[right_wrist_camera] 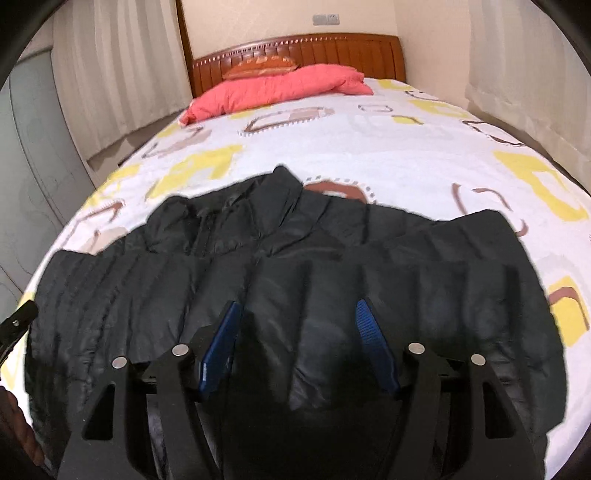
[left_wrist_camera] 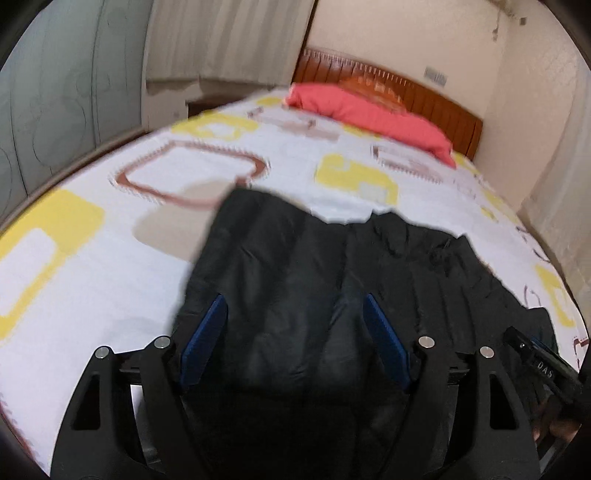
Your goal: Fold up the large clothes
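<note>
The left gripper (left_wrist_camera: 295, 314) hangs with blue-padded fingers (left_wrist_camera: 207, 332) wide over a black quilted puffer jacket (right_wrist_camera: 295, 266) spread on the bed's white sheet with yellow and brown shapes (right_wrist_camera: 369, 155). The right gripper (right_wrist_camera: 295, 321), lettered "DAS", also gapes wide over it. A coral quilt (right_wrist_camera: 273, 90) lies by the headboard.

black jacket (right_wrist_camera: 295, 288), pink pillow (right_wrist_camera: 277, 90)

Your left wrist view is motion-blurred; sheet (left_wrist_camera: 110, 266) print is smeared. Black jacket (left_wrist_camera: 295, 277) hem is hidden behind left gripper (left_wrist_camera: 295, 314), btm edge cuts it off. Right gripper (right_wrist_camera: 295, 317) covers jacket's lower part too. Orange cushion (right_wrist_camera: 260, 66) half hidden behind pink pillow (right_wrist_camera: 277, 88). Wall plate (right_wrist_camera: 325, 19) too small to read.
</note>
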### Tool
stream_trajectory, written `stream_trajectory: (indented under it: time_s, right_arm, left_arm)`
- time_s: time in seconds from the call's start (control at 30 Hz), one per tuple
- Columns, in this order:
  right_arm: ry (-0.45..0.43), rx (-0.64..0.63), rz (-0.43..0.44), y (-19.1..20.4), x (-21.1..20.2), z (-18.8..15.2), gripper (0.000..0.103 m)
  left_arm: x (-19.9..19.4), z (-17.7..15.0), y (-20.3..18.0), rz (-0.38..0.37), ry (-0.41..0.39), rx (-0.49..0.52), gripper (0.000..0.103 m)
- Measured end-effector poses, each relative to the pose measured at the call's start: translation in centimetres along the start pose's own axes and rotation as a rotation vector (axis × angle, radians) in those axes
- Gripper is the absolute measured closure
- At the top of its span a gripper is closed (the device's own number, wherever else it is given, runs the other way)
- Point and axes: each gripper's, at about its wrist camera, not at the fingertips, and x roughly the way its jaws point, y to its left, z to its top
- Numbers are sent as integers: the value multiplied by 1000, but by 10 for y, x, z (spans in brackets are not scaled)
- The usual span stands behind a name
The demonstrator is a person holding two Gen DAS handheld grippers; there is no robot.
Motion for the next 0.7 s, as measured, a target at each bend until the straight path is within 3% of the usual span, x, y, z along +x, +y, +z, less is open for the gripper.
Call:
stream_trajectory:
  time_s: [0.1, 0.2, 0.37, 0.47, 0.5, 0.53, 0.6, 0.7]
  right_arm:
    - [16, -27, -29, 3, 16, -7, 37]
    - [17, -37, -37, 4, 19, -8, 36]
    - [-2, 9, 5, -7, -3, -10, 36]
    - [-31, 20, -56, -25, -22, -19, 36]
    - [-19, 29, -85, -31, -21, -22, 36]
    - [17, 43, -109, -39, -13, -26, 36]
    - [44, 65, -80, -46, 0, -31, 34]
    - [39, 73, -58, -46, -7, -27, 34]
  left_arm:
    - [33, -7, -5, 35, 85, 44, 25]
    - [38, -9, -4, 41, 94, 56, 24]
    - [-3, -11, 14, -5, 37, -15, 24]
    - [-24, -18, 34, 23, -13, -67, 24]
    - [-21, -20, 40, 39, -5, -82, 24]
    - [-6, -24, 47, 65, 51, -81, 24]
    - [18, -28, 54, 58, 147, -86, 20]
    - [7, -24, 64, 23, 133, -139, 20]
